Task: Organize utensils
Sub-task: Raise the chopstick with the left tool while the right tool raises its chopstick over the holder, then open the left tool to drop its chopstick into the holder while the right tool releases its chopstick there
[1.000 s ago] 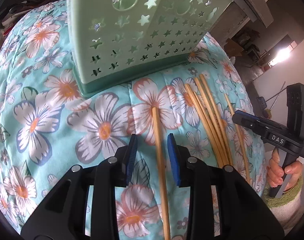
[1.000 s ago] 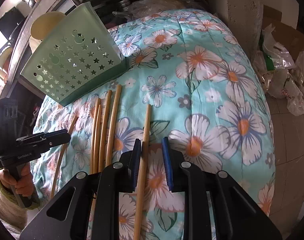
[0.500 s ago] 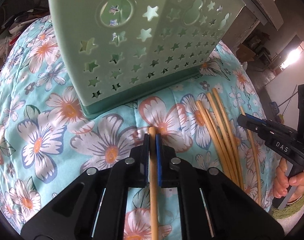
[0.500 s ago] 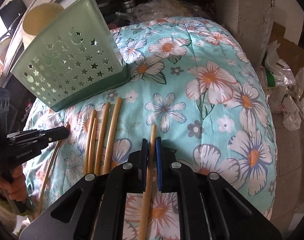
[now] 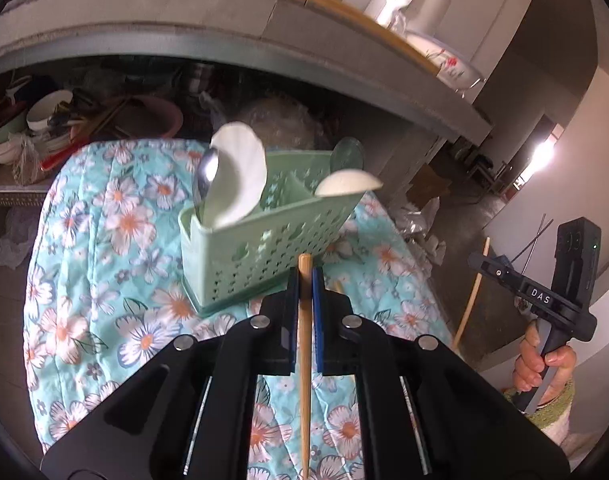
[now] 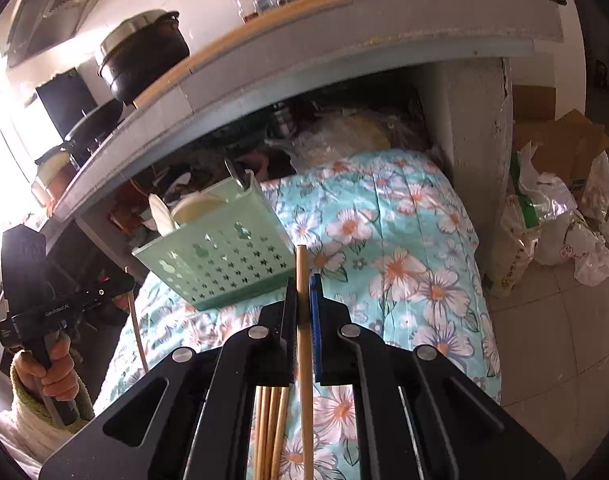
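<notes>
My left gripper (image 5: 303, 280) is shut on a wooden chopstick (image 5: 304, 360) and holds it lifted above the floral cloth (image 5: 104, 240). My right gripper (image 6: 303, 288) is shut on another wooden chopstick (image 6: 304, 360), also lifted. The green perforated utensil basket (image 5: 256, 240) stands on the cloth just ahead of both grippers and holds a white spoon (image 5: 240, 176) and a metal spoon (image 5: 204, 176). It also shows in the right wrist view (image 6: 220, 256). Several more chopsticks (image 6: 270, 428) lie on the cloth under my right gripper.
A grey concrete counter (image 5: 264, 32) overhangs the cloth, with bowls (image 5: 44, 108) and clutter stored beneath. A black pot (image 6: 144, 56) sits on top. Plastic bags (image 6: 556, 224) and a cardboard box lie on the floor at right.
Both grippers, each shut on a chopstick, have lifted up from the cloth and tilted back, so the basket's top and the counter now show.
</notes>
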Demonstrator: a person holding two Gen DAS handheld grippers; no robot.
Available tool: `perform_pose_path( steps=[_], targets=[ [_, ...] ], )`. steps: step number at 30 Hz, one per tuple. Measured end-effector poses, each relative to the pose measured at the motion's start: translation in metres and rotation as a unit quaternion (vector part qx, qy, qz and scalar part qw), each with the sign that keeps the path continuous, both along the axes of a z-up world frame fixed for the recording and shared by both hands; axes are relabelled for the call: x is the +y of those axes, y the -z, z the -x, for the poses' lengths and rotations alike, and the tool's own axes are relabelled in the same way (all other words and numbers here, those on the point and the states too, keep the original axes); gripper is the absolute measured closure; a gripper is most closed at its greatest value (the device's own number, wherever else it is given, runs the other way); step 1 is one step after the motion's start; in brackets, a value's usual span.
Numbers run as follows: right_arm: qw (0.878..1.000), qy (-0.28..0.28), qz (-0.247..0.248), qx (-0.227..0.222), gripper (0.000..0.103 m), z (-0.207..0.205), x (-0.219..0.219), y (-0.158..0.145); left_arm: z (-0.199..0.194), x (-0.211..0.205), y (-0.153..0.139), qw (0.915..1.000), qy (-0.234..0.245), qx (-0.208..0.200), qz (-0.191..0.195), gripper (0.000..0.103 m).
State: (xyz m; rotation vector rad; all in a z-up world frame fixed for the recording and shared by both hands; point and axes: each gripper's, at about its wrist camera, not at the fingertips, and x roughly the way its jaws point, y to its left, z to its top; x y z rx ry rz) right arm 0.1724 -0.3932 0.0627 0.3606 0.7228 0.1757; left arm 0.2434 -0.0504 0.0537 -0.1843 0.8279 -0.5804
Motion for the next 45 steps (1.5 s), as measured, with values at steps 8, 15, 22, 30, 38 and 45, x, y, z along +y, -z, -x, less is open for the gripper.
perform_pose_path(
  steps=[8, 15, 22, 30, 38, 45],
  targets=[
    [0.999, 0.018, -0.016, -0.047, 0.097, 0.015, -0.012, -0.028, 0.011, 0.007, -0.069, 0.9952, -0.005, -0.088, 0.042, 0.097],
    [0.998, 0.018, -0.022, -0.058, 0.097, 0.018, -0.015, -0.036, 0.005, 0.01, -0.139, 0.9807, -0.03, -0.179, 0.074, 0.097],
    [0.998, 0.012, -0.033, -0.058, 0.097, 0.022, -0.016, -0.033, -0.009, 0.009, -0.17, 0.9614, -0.087, -0.251, 0.072, 0.097],
    [0.998, 0.009, -0.039, -0.058, 0.097, 0.018, -0.019, -0.032, -0.05, -0.012, -0.161, 0.9519, -0.113, -0.282, 0.04, 0.097],
    [0.998, 0.006, -0.049, -0.046, 0.097, 0.016, -0.02, -0.022, -0.083, -0.025, -0.102, 0.9674, -0.113, -0.226, 0.015, 0.097],
    [0.998, 0.01, -0.051, -0.043, 0.097, 0.014, -0.023, -0.022, -0.095, -0.02, -0.074, 0.9778, -0.1, -0.183, 0.015, 0.089]
  ],
)
